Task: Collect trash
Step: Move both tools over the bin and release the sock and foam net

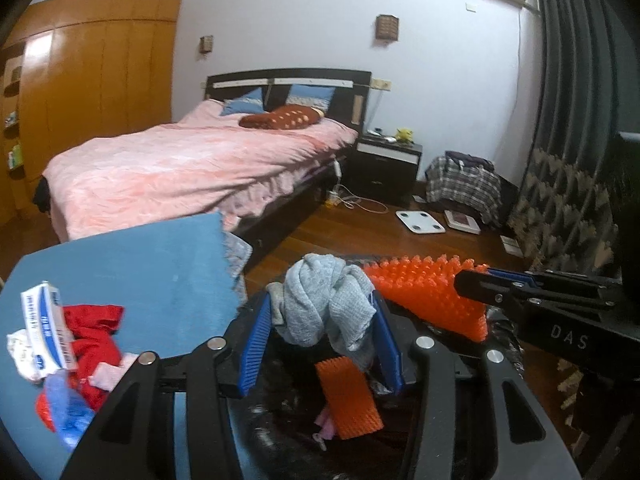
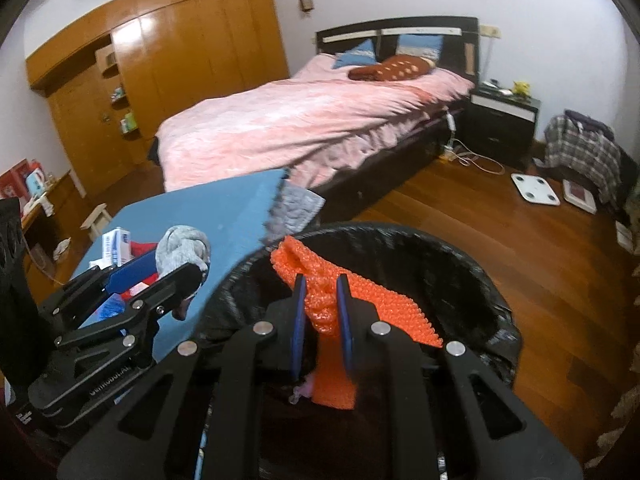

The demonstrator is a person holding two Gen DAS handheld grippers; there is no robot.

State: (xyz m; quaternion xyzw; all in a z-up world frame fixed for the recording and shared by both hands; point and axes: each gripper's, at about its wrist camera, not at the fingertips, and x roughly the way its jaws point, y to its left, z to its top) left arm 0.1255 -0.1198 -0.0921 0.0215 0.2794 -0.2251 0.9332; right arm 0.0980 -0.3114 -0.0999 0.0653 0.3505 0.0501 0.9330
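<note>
Over the bin's mouth, the orange bubble wrap (image 2: 320,300) hangs pinched in the right gripper (image 2: 322,300), its loose end trailing down inside the black-lined trash bin (image 2: 472,276), seemingly ready to drop. Just beside it, the left gripper (image 1: 320,312) clamps a grey knitted cloth (image 1: 324,300) above the same opening. More litter, a white-and-blue box (image 1: 44,324) and red scraps (image 1: 94,334), waits on the blue table (image 1: 152,264) alongside, near the pink bed (image 1: 192,164).

The bin (image 2: 472,276) stands right of the table (image 2: 224,212), apparently touching it.
</note>
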